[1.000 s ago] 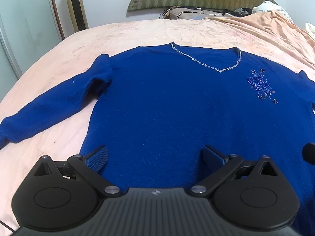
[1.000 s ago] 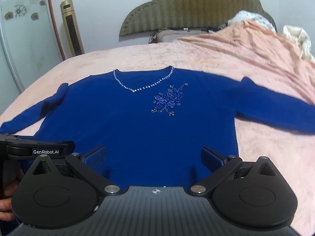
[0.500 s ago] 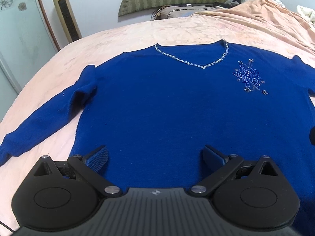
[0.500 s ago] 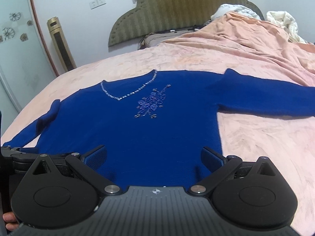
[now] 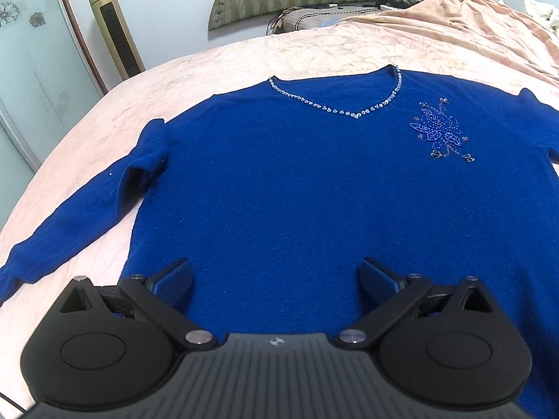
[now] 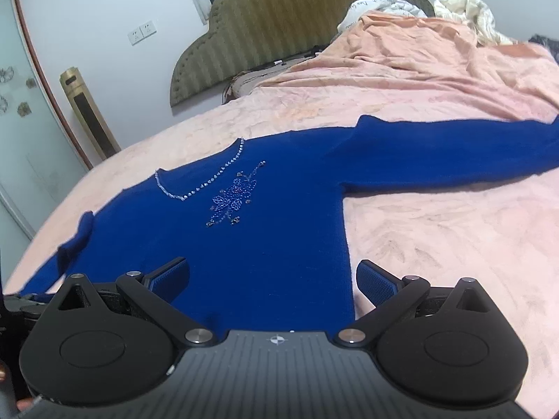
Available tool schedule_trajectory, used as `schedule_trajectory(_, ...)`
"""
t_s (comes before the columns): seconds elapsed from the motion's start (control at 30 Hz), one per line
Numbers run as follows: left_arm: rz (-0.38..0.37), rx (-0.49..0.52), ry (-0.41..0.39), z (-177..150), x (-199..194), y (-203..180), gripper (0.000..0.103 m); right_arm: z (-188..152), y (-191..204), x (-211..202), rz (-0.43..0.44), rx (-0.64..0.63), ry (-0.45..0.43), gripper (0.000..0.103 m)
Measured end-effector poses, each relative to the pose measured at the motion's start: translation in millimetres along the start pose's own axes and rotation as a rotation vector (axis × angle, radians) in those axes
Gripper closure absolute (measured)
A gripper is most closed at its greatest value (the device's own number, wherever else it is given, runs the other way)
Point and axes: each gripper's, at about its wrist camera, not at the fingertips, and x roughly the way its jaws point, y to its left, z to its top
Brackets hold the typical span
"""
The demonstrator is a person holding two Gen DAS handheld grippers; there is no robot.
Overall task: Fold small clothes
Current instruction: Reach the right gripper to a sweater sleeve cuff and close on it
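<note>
On the pink bed [image 5: 216,63], a blue sweater [image 5: 297,188] lies flat, front up, sleeves spread, while the left claw [image 5: 276,279] and right claw [image 6: 272,276] hover above its hem, both spread wide and gripping nothing.

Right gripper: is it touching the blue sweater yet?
Cannot tell. In the right wrist view the right gripper is open over the blue sweater near its hem, but the camera looks along the fingers, so neither gap nor contact shows.

Blue sweater [image 5: 297,192] flat on bed [image 5: 216,66]
</note>
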Motion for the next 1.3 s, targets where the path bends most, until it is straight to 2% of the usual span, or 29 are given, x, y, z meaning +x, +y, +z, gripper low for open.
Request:
schedule_trajectory(0.1, 0.001, 0.001, -0.001, 0.2, 0.2, -0.6, 0.000, -0.9, -3.7, 1.0, 0.042, 0.029, 0.009, 0.000)
schedule_trajectory(0.3, -0.006, 0.005, -0.004, 0.7, 0.0, -1.8, 0.000, -2.6, 1.7, 3.5, 0.026, 0.016, 0.009, 0.000)
schedule_trajectory(0.53, -0.076, -0.005, 0.006, 1.4, 1.7, 0.2, 0.000, 2.5, -8.4, 3.5, -0.076, 0.011, -0.013, 0.001)
schedule_trajectory(0.67, -0.086, 0.005, 0.004, 1.4, 2.8, -1.1, 0.000, 16.1, -47.3, -1.8, -0.170, 0.117, -0.070, 0.004)
schedule_trajectory(0.77, -0.090, 0.015, 0.004, 1.1, 4.1, -2.4, 0.000, 24.2, -89.7, -3.1, -0.228, 0.250, -0.110, 0.004)
schedule_trajectory(0.93, -0.086, 0.026, 0.005, 1.6, 5.3, -3.9, 0.000, 26.8, -167.5, -4.4, -0.258, 0.497, -0.192, 0.011)
schedule_trajectory(1.03, -0.080, 0.028, 0.006, 2.6, 6.1, -5.4, 0.000, 28.1, -205.6, -9.9, -0.223, 0.615, -0.280, 0.013)
schedule_trajectory(1.17, -0.067, 0.045, 0.002, 2.9, 6.1, -9.5, 0.000, 35.8, -243.8, -14.0, -0.216, 0.717, -0.359, 0.015)
schedule_trajectory(1.2, -0.064, 0.049, 0.000, 3.1, 6.2, -10.3, 0.000, 40.6, -252.4, -13.8, -0.214, 0.743, -0.379, 0.020)
schedule_trajectory(1.3, -0.059, 0.057, -0.001, 4.2, 7.2, -11.8, 0.000, 56.1, -267.5, -19.7, -0.242, 0.754, -0.441, 0.024)
